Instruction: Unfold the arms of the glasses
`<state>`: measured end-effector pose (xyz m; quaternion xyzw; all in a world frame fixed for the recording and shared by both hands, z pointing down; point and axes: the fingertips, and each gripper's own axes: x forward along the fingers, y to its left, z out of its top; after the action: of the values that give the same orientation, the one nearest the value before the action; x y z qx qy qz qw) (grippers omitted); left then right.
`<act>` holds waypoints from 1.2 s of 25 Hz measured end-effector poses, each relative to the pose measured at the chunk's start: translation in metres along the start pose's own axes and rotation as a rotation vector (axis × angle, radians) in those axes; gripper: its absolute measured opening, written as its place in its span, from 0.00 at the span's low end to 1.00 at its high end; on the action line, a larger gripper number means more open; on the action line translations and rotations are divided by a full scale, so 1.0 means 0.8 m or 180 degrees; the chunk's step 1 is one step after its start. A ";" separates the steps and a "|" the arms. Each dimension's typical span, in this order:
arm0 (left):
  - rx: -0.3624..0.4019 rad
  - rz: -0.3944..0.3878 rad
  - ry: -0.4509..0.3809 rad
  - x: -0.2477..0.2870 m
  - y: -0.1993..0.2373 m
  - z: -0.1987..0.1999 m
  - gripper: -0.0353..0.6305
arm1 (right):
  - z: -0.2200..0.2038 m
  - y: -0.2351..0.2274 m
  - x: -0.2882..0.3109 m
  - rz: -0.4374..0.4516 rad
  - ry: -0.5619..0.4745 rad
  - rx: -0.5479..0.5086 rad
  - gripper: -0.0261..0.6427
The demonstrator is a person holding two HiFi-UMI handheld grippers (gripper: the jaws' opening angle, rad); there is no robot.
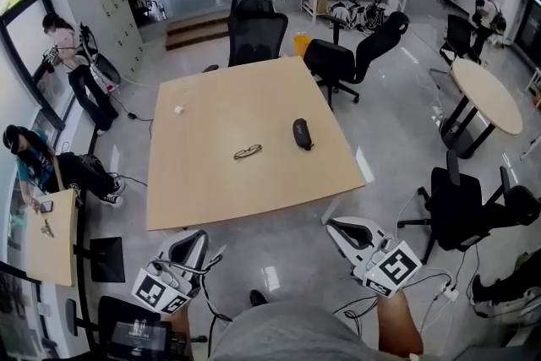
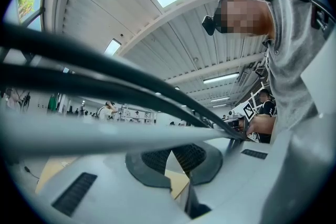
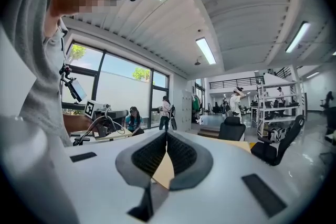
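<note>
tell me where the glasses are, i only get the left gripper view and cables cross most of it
Observer: The thin dark-framed glasses lie near the middle of the pale wooden square table.
Operator: anything beside them
Observer: A dark oval case lies to their right, apart from them.
Operator: and the right gripper
Observer: The right gripper is shut with nothing between its jaws.

- A dark oval case (image 1: 302,134) lies on the table (image 1: 203,190), toward its right edge.
- A small white object (image 1: 179,109) sits near the left edge, toward the far corner.
- A black office chair (image 1: 256,36) stands at the far edge, and another chair (image 1: 355,55) stands beyond the far right corner.
- A round side table (image 1: 484,95) stands well apart on the right.
</note>
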<state>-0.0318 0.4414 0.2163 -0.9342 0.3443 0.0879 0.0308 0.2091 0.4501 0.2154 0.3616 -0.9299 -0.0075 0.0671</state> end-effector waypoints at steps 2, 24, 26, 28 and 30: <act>0.0009 -0.0036 -0.0013 -0.004 0.022 0.001 0.06 | 0.003 0.003 0.022 -0.0036 0.0001 -0.0014 0.05; -0.0154 -0.0019 0.0113 -0.040 0.189 -0.049 0.06 | 0.006 0.012 0.232 0.0076 0.0257 -0.0038 0.05; -0.0160 0.0077 0.0135 -0.042 0.204 -0.053 0.06 | 0.006 0.004 0.254 0.0160 0.0245 -0.0043 0.05; -0.0172 0.0168 0.0150 -0.041 0.216 -0.056 0.06 | 0.003 -0.007 0.274 0.0227 0.0244 -0.0039 0.05; -0.0165 0.0238 0.0183 -0.038 0.225 -0.060 0.06 | 0.000 -0.021 0.293 0.0291 0.0246 -0.0016 0.05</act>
<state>-0.1645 0.3178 0.2697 -0.9233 0.3774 0.0709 -0.0067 0.0495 0.2798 0.2420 0.3186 -0.9421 0.0073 0.1041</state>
